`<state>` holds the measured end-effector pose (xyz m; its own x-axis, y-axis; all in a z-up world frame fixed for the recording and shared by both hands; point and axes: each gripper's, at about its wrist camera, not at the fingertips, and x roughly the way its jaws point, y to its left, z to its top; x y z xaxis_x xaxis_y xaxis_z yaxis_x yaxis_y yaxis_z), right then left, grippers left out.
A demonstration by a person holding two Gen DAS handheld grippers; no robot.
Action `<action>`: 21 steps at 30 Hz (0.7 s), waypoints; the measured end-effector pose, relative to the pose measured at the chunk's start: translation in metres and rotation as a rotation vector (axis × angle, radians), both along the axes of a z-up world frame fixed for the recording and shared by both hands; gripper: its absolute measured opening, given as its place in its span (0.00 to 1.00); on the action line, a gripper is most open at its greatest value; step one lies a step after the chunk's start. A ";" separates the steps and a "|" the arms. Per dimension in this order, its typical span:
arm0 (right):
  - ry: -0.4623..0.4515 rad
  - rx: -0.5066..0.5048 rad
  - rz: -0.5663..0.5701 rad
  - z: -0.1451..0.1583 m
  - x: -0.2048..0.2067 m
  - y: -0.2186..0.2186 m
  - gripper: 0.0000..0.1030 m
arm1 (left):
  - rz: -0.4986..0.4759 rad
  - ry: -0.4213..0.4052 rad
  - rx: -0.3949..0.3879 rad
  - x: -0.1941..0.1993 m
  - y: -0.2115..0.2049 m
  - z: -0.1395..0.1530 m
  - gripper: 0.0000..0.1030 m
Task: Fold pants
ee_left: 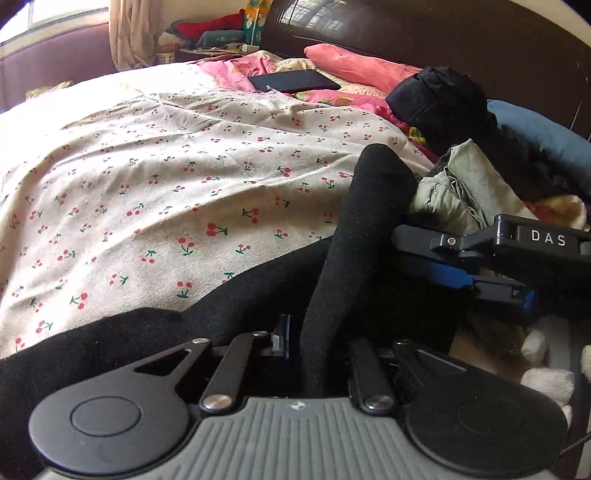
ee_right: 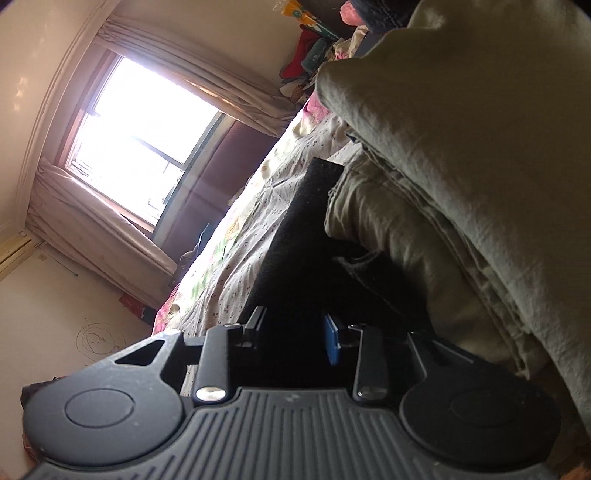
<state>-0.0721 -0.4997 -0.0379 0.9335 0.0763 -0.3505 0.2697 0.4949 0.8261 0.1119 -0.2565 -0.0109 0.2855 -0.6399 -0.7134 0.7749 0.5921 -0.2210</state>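
Observation:
Black pants (ee_left: 240,295) lie across the near edge of the cherry-print bed sheet (ee_left: 166,177). My left gripper (ee_left: 303,343) is shut on a fold of the black pants that rises up and right (ee_left: 369,206). My right gripper (ee_left: 436,258) enters from the right in the left wrist view, tilted on its side, and is shut on the same black fabric. In the right wrist view the right gripper (ee_right: 291,332) holds the black pants (ee_right: 303,240) between its fingers, with the view rolled sideways.
A pile of olive-green clothes (ee_left: 458,192) (ee_right: 461,166) lies just right of the pants. A black garment (ee_left: 439,99), a pink pillow (ee_left: 354,62) and a dark tablet (ee_left: 291,81) lie near the dark headboard (ee_left: 443,33). White socks (ee_left: 546,373) lie at the lower right. A window (ee_right: 136,140) is beyond.

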 end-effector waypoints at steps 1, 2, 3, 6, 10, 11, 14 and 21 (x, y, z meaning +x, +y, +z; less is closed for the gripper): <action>-0.006 0.020 -0.013 -0.003 0.002 -0.002 0.34 | -0.001 0.004 -0.004 0.001 0.001 -0.001 0.28; -0.017 0.037 -0.025 -0.005 0.005 -0.003 0.38 | -0.007 0.003 -0.004 0.001 0.002 -0.002 0.28; -0.035 0.052 -0.035 -0.006 0.007 -0.004 0.41 | -0.012 0.002 -0.005 0.004 0.001 -0.003 0.28; -0.095 0.116 -0.091 -0.007 0.016 -0.005 0.48 | -0.026 -0.004 -0.006 0.007 -0.002 -0.005 0.28; -0.122 0.187 -0.181 -0.012 0.026 -0.010 0.32 | -0.038 -0.013 -0.006 0.004 0.001 -0.003 0.28; -0.118 0.197 -0.206 -0.011 0.026 -0.011 0.10 | -0.039 -0.014 -0.006 0.004 0.003 -0.003 0.28; -0.135 0.123 -0.221 0.006 0.015 -0.009 0.05 | -0.045 -0.021 -0.011 0.002 0.008 0.000 0.28; -0.124 -0.071 -0.184 0.052 -0.030 0.021 0.05 | -0.104 -0.134 0.019 -0.019 0.019 0.012 0.28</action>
<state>-0.1021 -0.4784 0.0141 0.9655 -0.1203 -0.2308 0.2597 0.5046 0.8234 0.0928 -0.2372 0.0007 0.3124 -0.6574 -0.6858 0.8539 0.5107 -0.1006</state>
